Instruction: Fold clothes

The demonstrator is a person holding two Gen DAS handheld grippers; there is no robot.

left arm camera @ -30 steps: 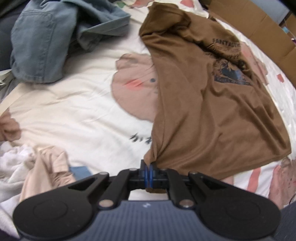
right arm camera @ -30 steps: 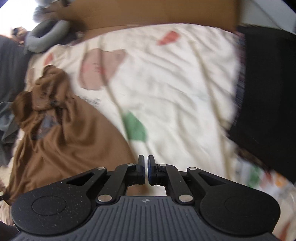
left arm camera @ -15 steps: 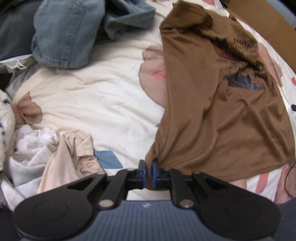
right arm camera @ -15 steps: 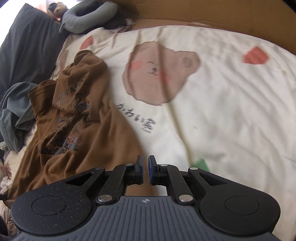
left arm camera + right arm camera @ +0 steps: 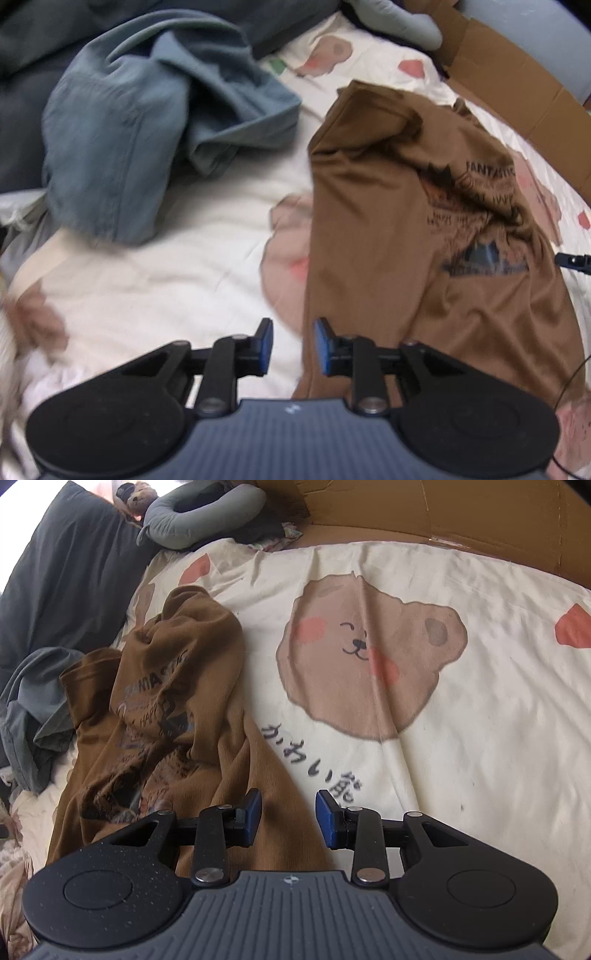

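Left wrist view has my left gripper (image 5: 291,345) with its jaws just opened, nothing pinched, sitting right at the near left edge of the brown t-shirt (image 5: 399,236). The shirt lies rumpled on the bear-print bedsheet (image 5: 177,280), print side up, with a blue-grey garment (image 5: 147,122) heaped further off to the left. My right gripper (image 5: 288,819) has also just spread its jaws, and the shirt's near right hem sits under the gap, not clamped. I reckon I'm re-gripping to flatten the shirt before the first fold. To do that well, I'd bite single-layer hem corners on both sides, then pull them evenly apart so the bunched far end smooths out.
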